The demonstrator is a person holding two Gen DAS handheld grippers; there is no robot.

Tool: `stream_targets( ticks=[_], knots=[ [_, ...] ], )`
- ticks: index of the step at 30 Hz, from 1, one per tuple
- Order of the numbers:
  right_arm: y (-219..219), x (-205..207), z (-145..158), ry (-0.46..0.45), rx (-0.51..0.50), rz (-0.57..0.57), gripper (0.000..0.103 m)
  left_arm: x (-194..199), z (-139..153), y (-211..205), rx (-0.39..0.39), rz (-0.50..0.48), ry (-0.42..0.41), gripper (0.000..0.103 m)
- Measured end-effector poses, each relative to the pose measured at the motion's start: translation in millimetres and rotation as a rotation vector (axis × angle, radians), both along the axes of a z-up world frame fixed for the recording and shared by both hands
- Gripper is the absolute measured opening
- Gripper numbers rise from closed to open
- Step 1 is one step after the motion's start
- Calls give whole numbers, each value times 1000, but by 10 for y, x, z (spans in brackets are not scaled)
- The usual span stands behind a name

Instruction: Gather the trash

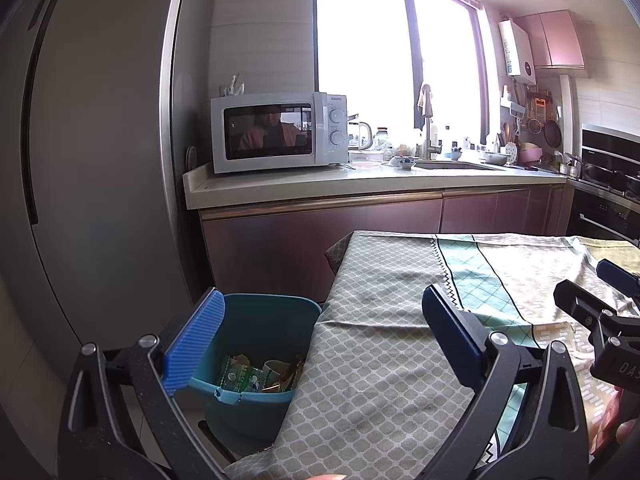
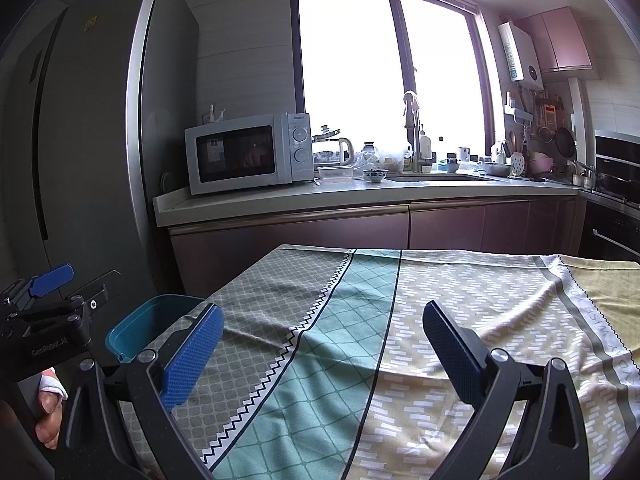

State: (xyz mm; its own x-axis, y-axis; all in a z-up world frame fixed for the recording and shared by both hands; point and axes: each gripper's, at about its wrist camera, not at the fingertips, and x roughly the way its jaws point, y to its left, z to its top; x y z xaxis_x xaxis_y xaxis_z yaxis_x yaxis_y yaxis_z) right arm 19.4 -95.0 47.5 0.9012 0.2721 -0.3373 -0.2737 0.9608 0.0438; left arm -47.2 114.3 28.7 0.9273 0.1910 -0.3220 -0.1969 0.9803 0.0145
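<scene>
Both tongs gaped wide, empty, over cloth-covered bench (image 2: 460, 300); no trash visible on cloth. Wrappers and cup (image 1: 256, 374) lay inside blue bin (image 1: 276, 312) off bench's left edge, just below-ahead of left tongs (image 1: 320, 344); right tongs (image 2: 322, 356) farther away

A table (image 2: 400, 256) stood in front of the kitchen counter (image 2: 360, 196), draped in a patterned tablecloth (image 2: 460, 320) with grey, green and yellow panels. The cloth lay wrinkled, nothing resting on it.
</scene>
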Motion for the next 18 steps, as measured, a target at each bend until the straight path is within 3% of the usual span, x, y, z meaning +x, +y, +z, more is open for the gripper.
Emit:
stream_targets(
  ticks=[18],
  knots=[
    [9, -29, 30, -23, -1, -28, 97, 28, -19, -18, 2, 7, -7, 97]
  ],
)
